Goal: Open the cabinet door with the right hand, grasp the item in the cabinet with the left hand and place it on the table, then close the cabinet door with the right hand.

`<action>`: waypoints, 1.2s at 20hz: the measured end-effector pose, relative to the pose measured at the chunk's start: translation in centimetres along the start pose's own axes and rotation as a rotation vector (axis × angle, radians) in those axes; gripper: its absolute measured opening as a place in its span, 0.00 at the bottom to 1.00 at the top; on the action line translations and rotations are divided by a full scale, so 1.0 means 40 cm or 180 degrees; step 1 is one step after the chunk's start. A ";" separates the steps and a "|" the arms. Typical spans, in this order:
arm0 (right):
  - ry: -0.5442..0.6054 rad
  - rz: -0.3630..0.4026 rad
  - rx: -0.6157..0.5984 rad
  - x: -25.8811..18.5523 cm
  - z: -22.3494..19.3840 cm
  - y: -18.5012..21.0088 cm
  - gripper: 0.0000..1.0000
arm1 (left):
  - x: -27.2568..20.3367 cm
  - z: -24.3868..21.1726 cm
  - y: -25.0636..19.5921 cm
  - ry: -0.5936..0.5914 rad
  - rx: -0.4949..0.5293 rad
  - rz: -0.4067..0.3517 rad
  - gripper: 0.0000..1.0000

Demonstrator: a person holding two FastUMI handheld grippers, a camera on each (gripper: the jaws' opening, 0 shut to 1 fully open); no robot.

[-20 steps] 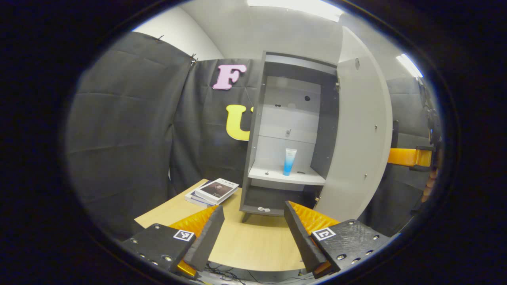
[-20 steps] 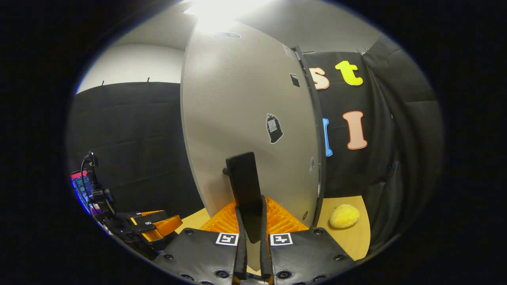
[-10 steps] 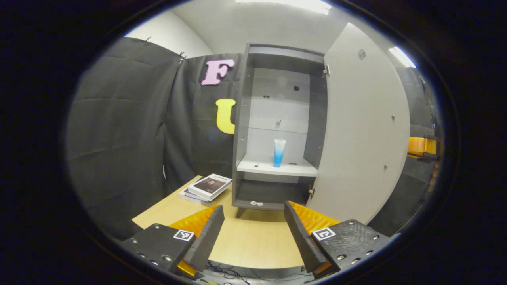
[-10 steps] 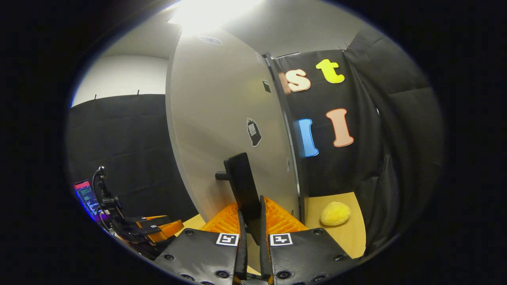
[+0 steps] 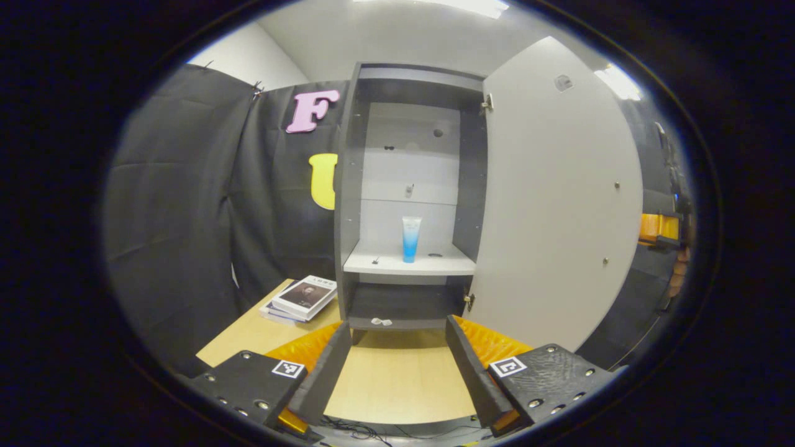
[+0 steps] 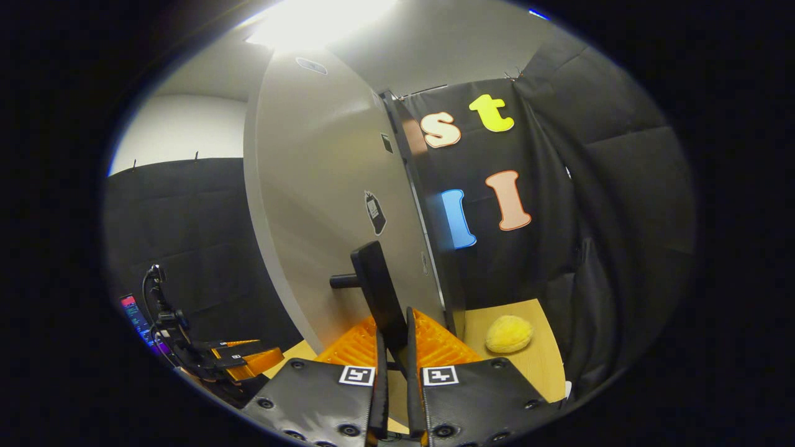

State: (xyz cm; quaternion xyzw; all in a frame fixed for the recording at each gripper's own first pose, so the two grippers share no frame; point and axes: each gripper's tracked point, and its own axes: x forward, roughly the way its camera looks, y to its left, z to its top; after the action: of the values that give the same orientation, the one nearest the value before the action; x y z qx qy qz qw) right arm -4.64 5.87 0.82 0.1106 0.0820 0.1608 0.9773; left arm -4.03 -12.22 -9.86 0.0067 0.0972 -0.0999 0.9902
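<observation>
In the left gripper view the grey cabinet (image 5: 348, 186) stands on the wooden table (image 5: 397, 385) with its door (image 5: 559, 198) swung wide to the right. A blue and white tube (image 5: 410, 239) stands upright on the middle shelf (image 5: 407, 266). My left gripper (image 5: 393, 347) is open, well short of the cabinet, with the tube straight ahead and higher. In the right gripper view my right gripper (image 6: 394, 323) is shut on the door's dark handle (image 6: 379, 298), and the door (image 6: 323, 198) rises to its left. The left gripper (image 6: 239, 363) shows low at the left there.
A stack of books (image 5: 301, 298) lies on the table left of the cabinet. A small white object (image 5: 381, 321) sits on the bottom shelf. A yellow sponge-like lump (image 6: 509, 333) lies on the table right of the door. A lit screen (image 6: 133, 310) stands far left.
The door has swung further open, with my right gripper still on the handle. My left gripper has shifted so the cabinet opening now sits nearer the centre of its view.
</observation>
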 end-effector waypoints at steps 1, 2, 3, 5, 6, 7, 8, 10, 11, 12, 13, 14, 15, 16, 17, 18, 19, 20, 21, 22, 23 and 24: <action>-0.0005 -0.0067 -0.0015 -0.003 -0.003 -0.005 0.14 | 0.002 0.008 0.006 -0.0011 0.0044 -0.0031 0.92; -0.0016 -0.0153 -0.0035 -0.005 -0.003 -0.007 0.14 | 0.006 0.011 0.015 -0.0013 0.0082 -0.0056 0.92; -0.0017 -0.0243 -0.0054 -0.009 -0.002 -0.006 0.14 | 0.008 0.016 0.025 -0.0008 0.0105 -0.0087 0.92; 0.0011 -0.0344 -0.0107 -0.021 -0.014 0.005 0.14 | 0.020 0.025 0.049 -0.0019 0.0113 -0.0158 0.92; 0.0051 -0.0382 -0.0111 -0.039 -0.024 0.001 0.12 | 0.027 0.025 0.069 -0.0012 0.0104 -0.0180 0.92; 0.0083 -0.0452 -0.0103 -0.060 -0.036 -0.001 0.13 | 0.033 0.031 0.086 -0.0008 0.0086 -0.0211 0.92; 0.0101 -0.0524 -0.0096 -0.080 -0.048 0.002 0.12 | 0.039 0.037 0.101 -0.0028 0.0061 -0.0253 0.92; 0.0106 -0.0714 -0.0034 -0.115 -0.060 0.002 0.05 | 0.061 0.052 0.128 -0.0068 0.0048 -0.0354 0.92; 0.0093 -0.0814 0.0009 -0.128 -0.060 -0.004 0.02 | 0.077 0.059 0.142 -0.0078 0.0109 -0.0407 0.92; 0.0064 -0.0907 0.0030 -0.143 -0.053 -0.006 0.07 | 0.090 0.071 0.167 -0.0112 0.0189 -0.0394 0.92; 0.0015 -0.1003 0.0031 -0.160 -0.040 -0.011 0.07 | 0.103 0.088 0.190 -0.0161 0.0231 -0.0390 0.92; -0.0053 -0.1091 0.0032 -0.174 -0.023 -0.014 0.07 | 0.123 0.099 0.201 -0.0210 0.0220 -0.0427 0.92; -0.0123 -0.1170 0.0045 -0.187 -0.003 -0.017 0.07 | 0.140 0.112 0.208 -0.0240 0.0170 -0.0466 0.92; -0.0180 -0.1234 0.0054 -0.201 0.021 -0.027 0.07 | 0.160 0.121 0.211 -0.0264 0.0116 -0.0507 0.93; -0.0230 -0.1314 0.0030 -0.213 0.039 -0.050 0.07 | 0.179 0.140 0.213 -0.0303 0.0071 -0.0538 0.93; -0.0260 -0.1445 -0.0051 -0.226 0.058 -0.084 0.07 | 0.200 0.156 0.215 -0.0353 0.0046 -0.0566 0.92; -0.0264 -0.1607 -0.0156 -0.234 0.068 -0.125 0.07 | 0.223 0.171 0.216 -0.0380 0.0043 -0.0571 0.92; -0.0266 -0.1738 -0.0244 -0.233 0.078 -0.159 0.07 | 0.242 0.181 0.219 -0.0380 0.0050 -0.0558 0.92; -0.0290 -0.1832 -0.0284 -0.221 0.092 -0.185 0.07 | 0.268 0.190 0.217 -0.0360 0.0040 -0.0543 0.92; -0.0336 -0.1900 -0.0306 -0.205 0.107 -0.210 0.07 | 0.291 0.201 0.205 -0.0345 0.0012 -0.0539 0.92; -0.0404 -0.1950 -0.0342 -0.184 0.126 -0.241 0.07 | 0.319 0.218 0.192 -0.0358 -0.0009 -0.0542 0.92; -0.0470 -0.1959 -0.0400 -0.153 0.144 -0.268 0.07 | 0.349 0.236 0.178 -0.0383 -0.0001 -0.0528 0.92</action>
State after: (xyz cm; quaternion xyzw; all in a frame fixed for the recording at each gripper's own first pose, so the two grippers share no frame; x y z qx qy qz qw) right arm -6.06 -7.18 4.50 0.0315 0.0303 -0.1459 0.9883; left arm 12.61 -8.28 -3.36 -0.0075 0.0377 -0.1816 0.9826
